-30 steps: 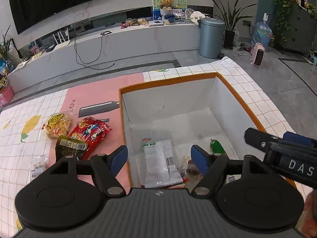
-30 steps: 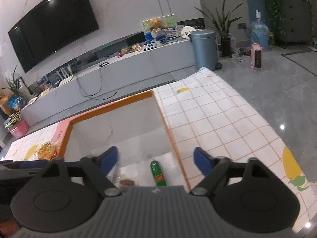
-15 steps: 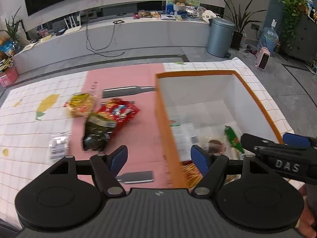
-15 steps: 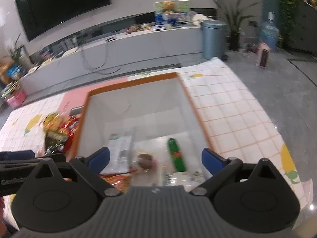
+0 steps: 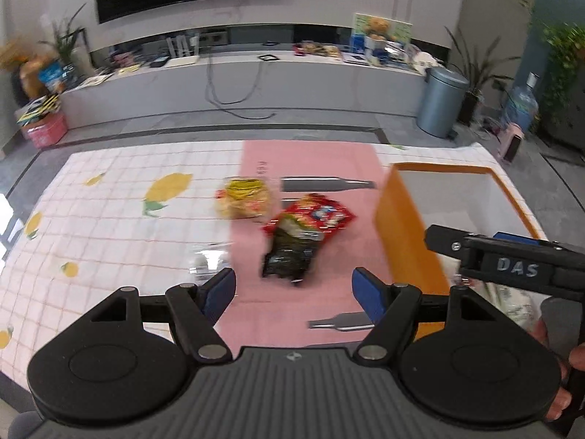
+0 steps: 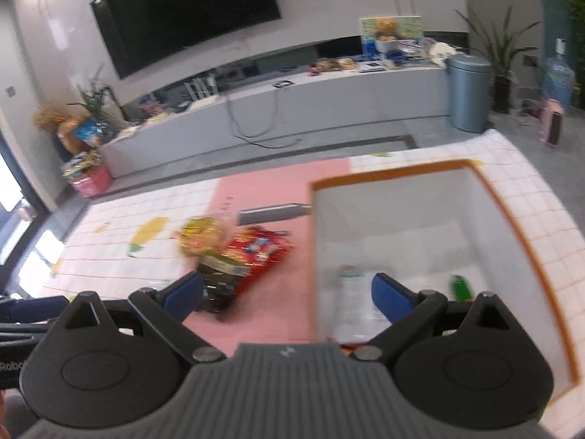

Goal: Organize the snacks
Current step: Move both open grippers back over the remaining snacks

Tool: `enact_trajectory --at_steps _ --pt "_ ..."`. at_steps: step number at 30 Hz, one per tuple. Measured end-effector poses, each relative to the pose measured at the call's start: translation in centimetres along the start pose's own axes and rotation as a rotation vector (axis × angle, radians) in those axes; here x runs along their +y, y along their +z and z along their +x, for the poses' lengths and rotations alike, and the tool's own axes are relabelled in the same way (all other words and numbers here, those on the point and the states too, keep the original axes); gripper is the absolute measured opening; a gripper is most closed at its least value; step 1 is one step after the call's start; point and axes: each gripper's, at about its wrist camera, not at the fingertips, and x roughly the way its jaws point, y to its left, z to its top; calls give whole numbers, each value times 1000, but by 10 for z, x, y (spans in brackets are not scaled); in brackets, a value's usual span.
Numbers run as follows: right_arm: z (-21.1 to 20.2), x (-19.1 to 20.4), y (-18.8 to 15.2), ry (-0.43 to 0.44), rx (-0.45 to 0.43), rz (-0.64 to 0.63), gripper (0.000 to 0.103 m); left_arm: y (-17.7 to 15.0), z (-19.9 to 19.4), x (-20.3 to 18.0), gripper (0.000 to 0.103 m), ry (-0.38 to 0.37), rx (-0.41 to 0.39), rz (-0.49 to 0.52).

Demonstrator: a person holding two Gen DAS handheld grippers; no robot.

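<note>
The left gripper (image 5: pixel 293 289) stands wide with nothing between its blue pads (image 5: pixel 367 294); it hangs over the pink mat (image 5: pixel 310 161), pointing down at a dark bag (image 5: pixel 290 252) that lies just ahead of it; the dark bag overlaps the near end of a red bag (image 5: pixel 321 214), and a yellow bag (image 5: pixel 243 197) sits just to the left of the red one, near the mat's edge; a clear packet (image 5: pixel 206 258), blurred, lies on the checked cloth (image 5: pixel 109 219) beside the left pad; grey bottle shapes printed on the mat show beyond the red bag and near the right pad; the orange box (image 5: pixel 406 241) stands at the right of the mat, its white inside partly in view; the right gripper (image 6: pixel 287 291) also stands wide and empty, straddling the box's left wall, one pad over the mat by the dark bag and the other over the box's inside; in the right wrist view the box (image 6: pixel 512 219) holds a white packet (image 6: pixel 353 289) and a green item (image 6: pixel 461 287) on its floor, with something red and yellow at the near edge, mostly hidden behind the gripper; the same three bags lie left of the box, the red bag (image 6: pixel 261 250) nearest its wall but apart from it; in the left wrist view the right gripper (image 5: pixel 512 259) shows from the side over the box, with fingers (image 5: pixel 559 398) of a hand at the lower right; both views are blurred.
</note>
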Motion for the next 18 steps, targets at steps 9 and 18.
enact_trajectory --at_steps 9,18 --pt "23 43 -9 4 -32 15 88 -10 26 63 85 39 15 -34" --pt "72 65 -30 -90 7 -10 88 -33 83 84 87 -59 -5 -42"
